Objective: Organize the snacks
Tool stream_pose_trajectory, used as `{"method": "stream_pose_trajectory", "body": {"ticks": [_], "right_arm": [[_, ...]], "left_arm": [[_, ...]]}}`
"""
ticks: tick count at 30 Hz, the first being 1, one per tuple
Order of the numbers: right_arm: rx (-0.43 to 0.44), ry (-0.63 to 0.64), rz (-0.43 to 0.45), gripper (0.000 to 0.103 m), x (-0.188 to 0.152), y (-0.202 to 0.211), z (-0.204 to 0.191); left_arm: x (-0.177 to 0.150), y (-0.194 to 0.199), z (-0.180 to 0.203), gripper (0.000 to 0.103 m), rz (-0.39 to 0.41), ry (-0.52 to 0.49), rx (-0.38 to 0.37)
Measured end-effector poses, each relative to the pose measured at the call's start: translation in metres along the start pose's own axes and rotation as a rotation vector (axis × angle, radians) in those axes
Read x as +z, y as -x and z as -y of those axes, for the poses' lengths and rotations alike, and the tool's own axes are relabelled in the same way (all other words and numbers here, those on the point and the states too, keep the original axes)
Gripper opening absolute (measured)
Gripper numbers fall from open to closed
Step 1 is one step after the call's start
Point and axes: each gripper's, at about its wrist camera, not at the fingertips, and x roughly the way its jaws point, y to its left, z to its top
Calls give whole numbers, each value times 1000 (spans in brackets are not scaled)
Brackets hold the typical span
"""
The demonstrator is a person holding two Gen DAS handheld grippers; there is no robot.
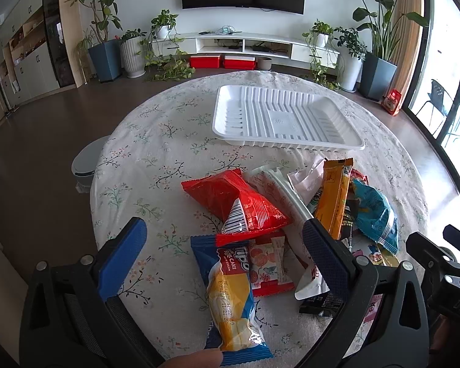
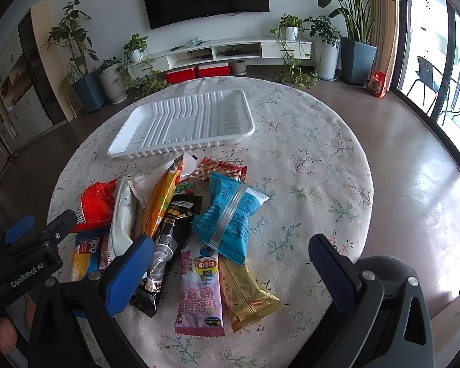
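A pile of snack packets lies on the round floral table. In the left wrist view I see a red packet [image 1: 239, 202], a blue roll-cake packet [image 1: 230, 294], an orange packet [image 1: 334, 196] and a light-blue packet [image 1: 374, 211]. An empty white ribbed tray [image 1: 279, 119] sits beyond them. My left gripper [image 1: 224, 242] is open above the roll-cake packet. In the right wrist view the light-blue packet [image 2: 230, 214], a pink packet [image 2: 201, 291] and a gold packet [image 2: 248, 294] lie between the fingers of my open right gripper [image 2: 230, 254]. The tray [image 2: 184, 122] is behind the pile.
The table [image 1: 156, 141] is round with a drop at its edges. A white stool [image 1: 86, 162] stands by its left side. Potted plants, a TV stand and red boxes [image 1: 205, 61] line the far wall. Windows are on the right.
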Motion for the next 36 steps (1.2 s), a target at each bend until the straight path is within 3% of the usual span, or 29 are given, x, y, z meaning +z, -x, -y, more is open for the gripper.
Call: {"method": "stream_pose_trajectory", "body": {"ticks": [36], "right_arm": [[-8, 2, -13, 103, 0, -1, 1]], "left_arm": [[-3, -2, -1, 103, -9, -6, 0]]}}
